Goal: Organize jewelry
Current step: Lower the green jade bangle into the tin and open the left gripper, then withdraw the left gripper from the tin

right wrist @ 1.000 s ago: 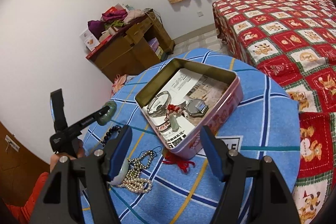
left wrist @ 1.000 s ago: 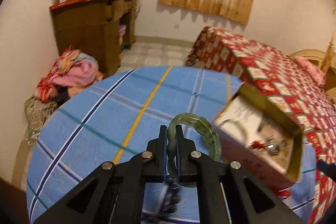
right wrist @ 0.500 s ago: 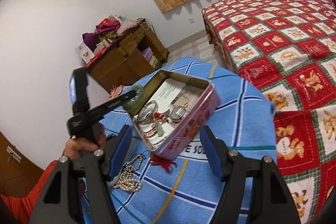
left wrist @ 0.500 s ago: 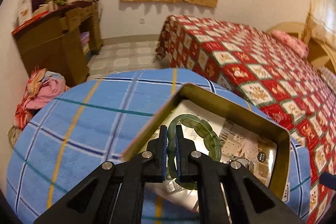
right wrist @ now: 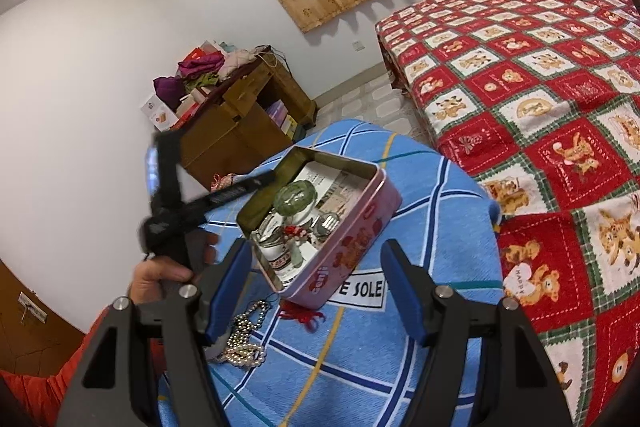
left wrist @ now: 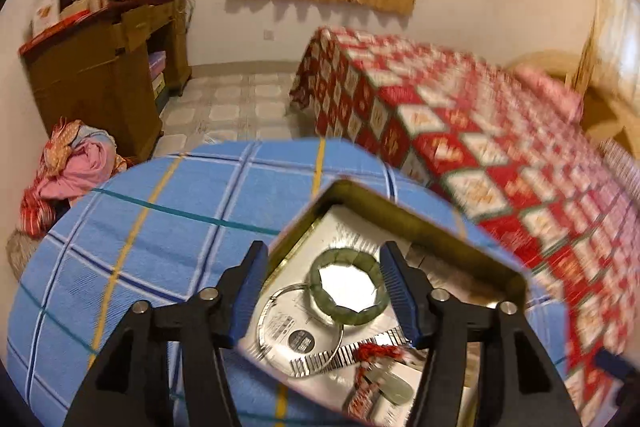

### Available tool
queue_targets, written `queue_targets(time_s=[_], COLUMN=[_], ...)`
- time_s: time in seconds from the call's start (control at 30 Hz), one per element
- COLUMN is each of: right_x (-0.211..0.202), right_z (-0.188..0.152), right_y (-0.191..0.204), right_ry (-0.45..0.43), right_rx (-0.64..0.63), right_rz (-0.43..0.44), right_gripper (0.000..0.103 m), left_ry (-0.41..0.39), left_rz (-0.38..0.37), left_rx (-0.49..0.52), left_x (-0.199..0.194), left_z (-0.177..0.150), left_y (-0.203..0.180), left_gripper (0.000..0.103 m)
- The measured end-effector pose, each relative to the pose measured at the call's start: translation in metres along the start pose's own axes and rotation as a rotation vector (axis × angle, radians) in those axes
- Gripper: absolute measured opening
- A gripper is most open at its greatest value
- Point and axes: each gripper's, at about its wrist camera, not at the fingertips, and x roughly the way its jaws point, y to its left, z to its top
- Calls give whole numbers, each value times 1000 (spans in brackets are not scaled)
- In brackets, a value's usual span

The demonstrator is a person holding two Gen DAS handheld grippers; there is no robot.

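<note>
So the left gripper (left wrist: 322, 293) jaws have just been opening, standing apart around the green bangle (left wrist: 349, 290), now lying flat in the tin (left wrist: 424, 223), while the right gripper (right wrist: 316, 287), jaws apart and empty, is hovering nearer the pearl necklace (right wrist: 244, 343) on the table (right wrist: 400, 367).

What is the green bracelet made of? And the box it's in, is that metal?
The green bracelet looks like polished jade or glass: cloudy, see-through green blocks with a shine, though plastic could look similar. The box looks like thin painted tin: dull gold, shiny inside walls, a rolled rim, and a pink printed outside.
</note>
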Motion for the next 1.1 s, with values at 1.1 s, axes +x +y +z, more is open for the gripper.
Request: queue_targets(time_s=[1.1], right_x=[69], right_z=[-87], right_y=[112], right_ry=[271], right_rx=[-256], right_rz=[49], right_gripper=[56], left_ry=[-105], left_rz=[239], left_rx=[-319], left_x=[-178], left_z=[-185], left_y=[136], left_gripper=[67])
